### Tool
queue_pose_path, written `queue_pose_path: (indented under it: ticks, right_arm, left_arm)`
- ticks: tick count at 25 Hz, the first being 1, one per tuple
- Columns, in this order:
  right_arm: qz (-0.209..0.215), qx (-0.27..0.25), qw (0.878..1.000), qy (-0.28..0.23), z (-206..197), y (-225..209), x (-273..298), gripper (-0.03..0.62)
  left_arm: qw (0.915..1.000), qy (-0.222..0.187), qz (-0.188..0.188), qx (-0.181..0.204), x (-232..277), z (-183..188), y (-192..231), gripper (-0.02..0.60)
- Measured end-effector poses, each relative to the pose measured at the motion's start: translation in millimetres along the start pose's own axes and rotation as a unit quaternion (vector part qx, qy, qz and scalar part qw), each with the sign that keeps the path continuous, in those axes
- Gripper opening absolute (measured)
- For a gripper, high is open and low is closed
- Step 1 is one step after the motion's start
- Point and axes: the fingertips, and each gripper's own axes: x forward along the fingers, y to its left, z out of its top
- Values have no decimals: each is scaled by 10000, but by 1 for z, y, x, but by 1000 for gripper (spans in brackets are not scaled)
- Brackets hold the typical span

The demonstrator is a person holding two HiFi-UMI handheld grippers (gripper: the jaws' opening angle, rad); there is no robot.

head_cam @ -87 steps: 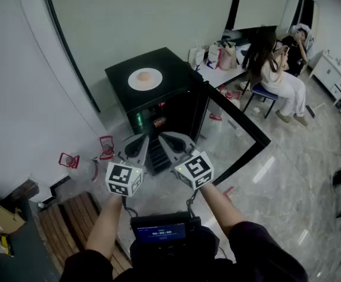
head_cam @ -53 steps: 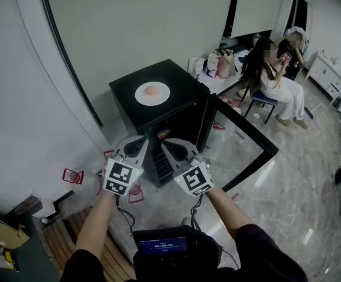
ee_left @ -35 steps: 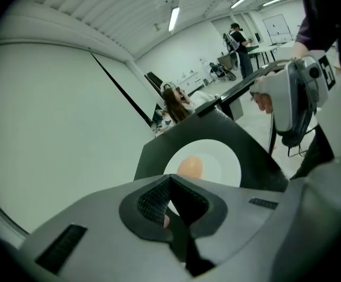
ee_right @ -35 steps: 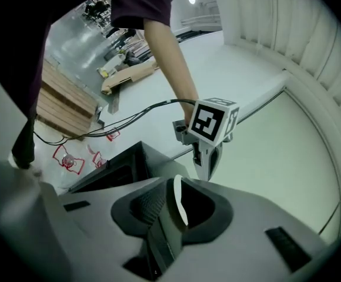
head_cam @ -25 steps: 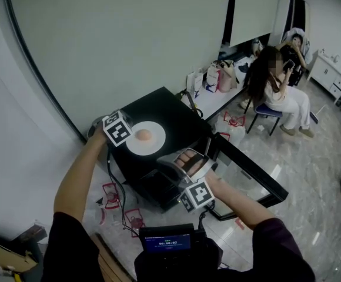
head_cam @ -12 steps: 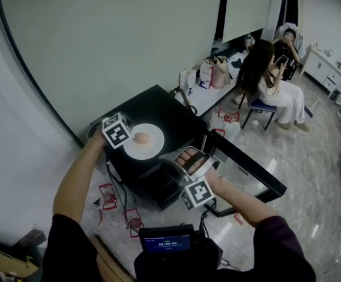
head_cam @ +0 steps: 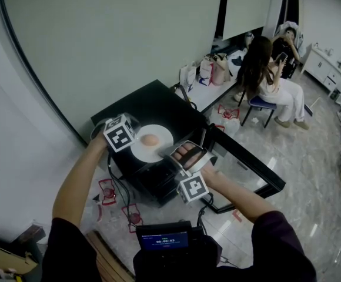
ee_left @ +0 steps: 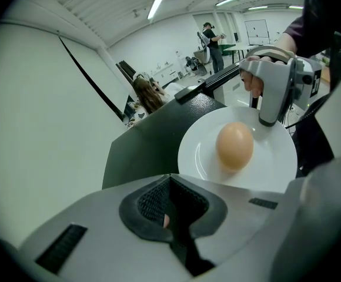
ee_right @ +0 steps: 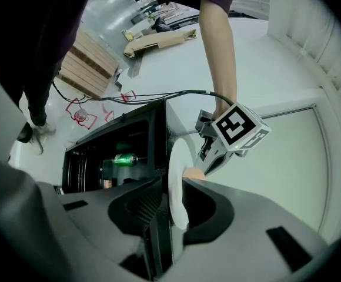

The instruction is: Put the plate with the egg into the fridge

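A white plate (head_cam: 161, 135) with a brown egg (head_cam: 149, 140) lies on top of the black fridge (head_cam: 141, 107), near its front edge. My left gripper (head_cam: 133, 141) is shut, with its tips at the plate's far-left rim (ee_left: 264, 163). The egg (ee_left: 235, 145) sits just beyond those tips. My right gripper (head_cam: 180, 152) stands open at the opposite rim. In the right gripper view the plate (ee_right: 176, 181) shows edge-on between the wide jaws, and the pads are not pressing on it. The egg (ee_right: 193, 174) peeks out behind the rim.
The fridge's glass door (head_cam: 247, 169) hangs open to the right. A green can (ee_right: 122, 158) lies on a shelf inside. Red wire items (head_cam: 107, 190) and a cable lie on the floor at the left. A seated person (head_cam: 264, 75) and bags (head_cam: 209, 69) are at the back right.
The plate with the egg has slid toward the fridge's front edge, with the left gripper behind it. The right gripper has come up, so the rim now lies between its jaws.
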Motion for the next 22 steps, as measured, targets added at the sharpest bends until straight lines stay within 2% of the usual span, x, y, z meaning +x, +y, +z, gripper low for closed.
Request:
queue_pose_path:
  ticks: [9,15,19,22]
  right_arm:
    - [-120,-382,9991,127,2,4,0,20]
    - [-304,-514,9979,245,6,1,-5,20]
    - [-533,-470,9968,367,14,-2,-18,18]
    - [-695,-345,9960,439,15,0,-34,20]
  left_arm:
    - [9998,-97,143,59,-7,-2,-8,9]
    - [9978,-286,598,8,-24,-1,-4,9]
    - [9932,-662,944,-142,-48,5,-10,9]
    - [9864,-1040,1251,-225,-77,24,-26,9]
